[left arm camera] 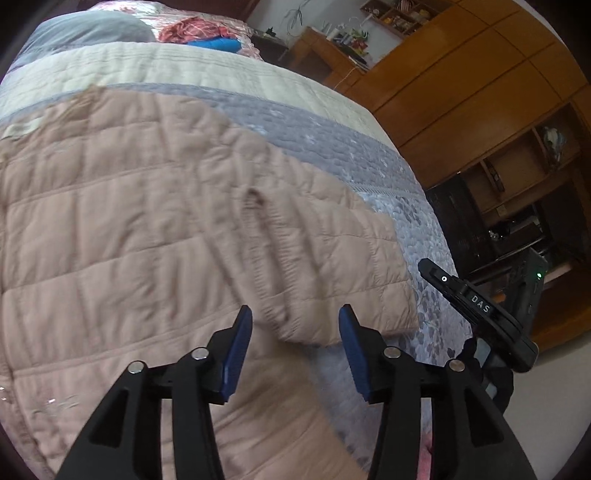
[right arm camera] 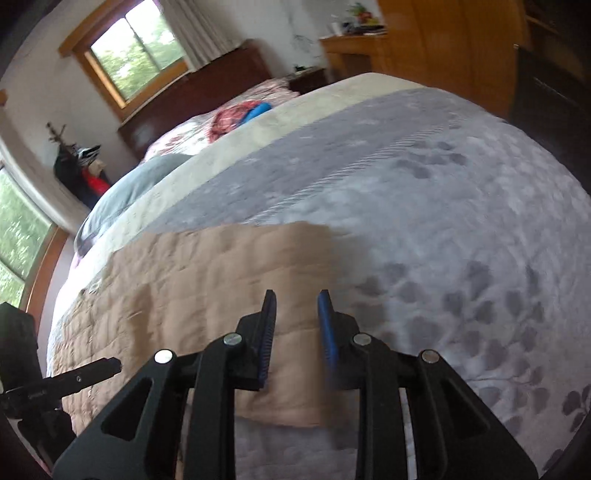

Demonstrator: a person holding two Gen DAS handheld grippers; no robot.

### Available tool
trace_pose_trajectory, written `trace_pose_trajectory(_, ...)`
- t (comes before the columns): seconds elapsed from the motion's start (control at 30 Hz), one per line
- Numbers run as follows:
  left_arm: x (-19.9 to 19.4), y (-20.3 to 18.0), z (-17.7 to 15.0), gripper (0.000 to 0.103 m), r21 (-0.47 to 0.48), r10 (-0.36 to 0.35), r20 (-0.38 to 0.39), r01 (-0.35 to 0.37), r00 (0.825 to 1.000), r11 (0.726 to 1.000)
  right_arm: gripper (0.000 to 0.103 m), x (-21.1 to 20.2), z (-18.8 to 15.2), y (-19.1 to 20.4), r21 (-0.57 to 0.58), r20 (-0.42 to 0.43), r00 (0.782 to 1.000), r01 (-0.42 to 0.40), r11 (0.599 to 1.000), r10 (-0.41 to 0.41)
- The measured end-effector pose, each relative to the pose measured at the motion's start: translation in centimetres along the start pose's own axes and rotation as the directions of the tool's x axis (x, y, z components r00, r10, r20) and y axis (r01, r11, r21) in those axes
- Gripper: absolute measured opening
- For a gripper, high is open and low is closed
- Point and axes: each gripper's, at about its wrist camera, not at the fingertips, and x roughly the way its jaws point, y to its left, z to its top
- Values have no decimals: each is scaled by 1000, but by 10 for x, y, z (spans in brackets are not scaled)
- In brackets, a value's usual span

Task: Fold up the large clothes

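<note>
1. On the bed, a pink quilted jacket lies spread flat over a grey leaf-patterned bedspread.
2. One sleeve is folded over the jacket body; its cuff end lies near the bedspread's edge.
3. The left gripper hovers above the jacket next to that sleeve. Jaws are wide apart, and the blue pads hold nothing.
4. The right gripper hovers over the jacket's edge where it meets the bedspread. Jaws are parted with a narrower gap than the left; nothing is between them.
5. The right wrist view shows the jacket as a tan quilted panel lying flat, with bare bedspread to its right.
6. A grey pillow and a red patterned cloth lie at the far end of the bed.
7. A wooden wardrobe stands beside the bed.
8. A window is on the far wall in the right wrist view.
</note>
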Motion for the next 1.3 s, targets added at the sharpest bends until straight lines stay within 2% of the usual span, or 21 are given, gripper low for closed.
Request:
trace_pose_trajectory(0.03,6,-6,2,47,5,5,-2,-5,1000,1000,24,0,-1,-4,1,-2,1000,-3,1000,3)
trace_pose_trajectory(0.07,12,-11,4,37,17,19,-10,-19,1000,1000,24,0,-1,-6,3,-3,1000,-3,1000,3)
trace_pose_trajectory(0.1,15,-16,4,27,28,29,-16,-28,999,999,24,0,-1,-6,4,-5,1000,0,1000,0)
trace_pose_trajectory(0.13,19,-19,5,10,40,41,-20,-40,999,998,24,2,0,-6,2,-7,1000,-1,1000,1)
trace_pose_trajectory(0.2,20,-22,6,4,53,49,-3,-49,999,997,24,1,-3,-4,-7,-12,1000,-15,1000,15)
trace_pose_trajectory(0.33,-15,-14,-2,3,74,56,87,-63,995,995,24,4,-3,2,-13,-19,999,-44,999,44)
trace_pose_trajectory(0.57,-100,25,-14,3,49,92,236,-106,967,993,24,12,-10,24,-29,-81,983,-168,985,165)
trace_pose_trajectory(0.73,-161,66,-25,2,-5,165,333,-173,928,985,24,22,-24,61,-81,-156,960,-247,966,232)
trace_pose_trajectory(0.87,-196,99,-32,2,-55,228,371,-224,900,973,24,32,-35,98,-134,-223,937,-303,943,270)
trace_pose_trajectory(1.03,-220,140,-37,2,-135,299,374,-268,878,954,24,44,-44,132,-205,-268,932,-301,931,243)
trace_pose_trajectory(1.17,-213,179,-44,2,-204,345,324,-291,881,935,24,57,-50,145,-234,-293,932,-286,929,214)
trace_pose_trajectory(1.3,-178,220,-49,3,-252,384,223,-328,896,910,20,68,-60,147,-268,-308,936,-257,928,170)
